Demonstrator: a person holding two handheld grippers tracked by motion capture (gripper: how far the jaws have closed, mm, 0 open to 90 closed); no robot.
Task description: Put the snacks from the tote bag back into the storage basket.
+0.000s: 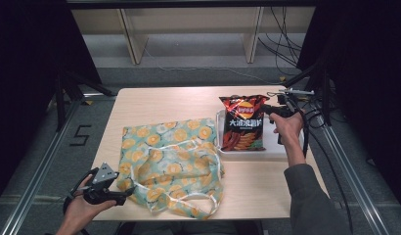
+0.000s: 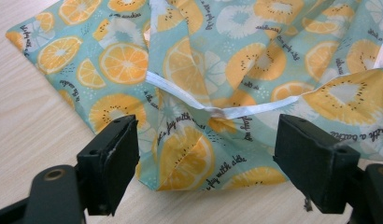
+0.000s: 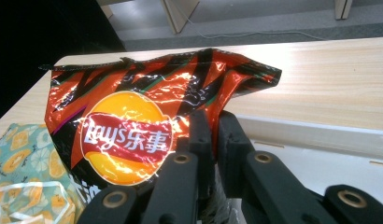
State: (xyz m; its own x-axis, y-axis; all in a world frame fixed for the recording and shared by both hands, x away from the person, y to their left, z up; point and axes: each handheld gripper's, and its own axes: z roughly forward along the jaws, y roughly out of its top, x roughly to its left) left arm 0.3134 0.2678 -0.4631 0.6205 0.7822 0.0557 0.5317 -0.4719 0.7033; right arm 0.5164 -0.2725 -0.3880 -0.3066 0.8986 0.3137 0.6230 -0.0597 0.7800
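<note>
At the left near corner of the pale wooden counter, the left hand-held gripper lay level, its black jaws standing wide apart. In the left gripper view the near edge of the teal cloth bag printed with orange and kiwi slices lay between those jaws, with neither pad pressing on it. The bag was spread flat and crumpled over the left half of the counter, its white cord handles looping across the fabric.

Just right of the bag stood a white rectangular plastic tray, and in it lay a glossy red-and-black crisp packet with a yellow and red logo, its top edge lifted off the tray toward the far side.

At the right, the right hand-held gripper reached in from the tray's far right corner. In the right gripper view its jaws stood almost together, narrowly pinching the upper right edge of the packet, whose foil ran down between the pads.
</note>
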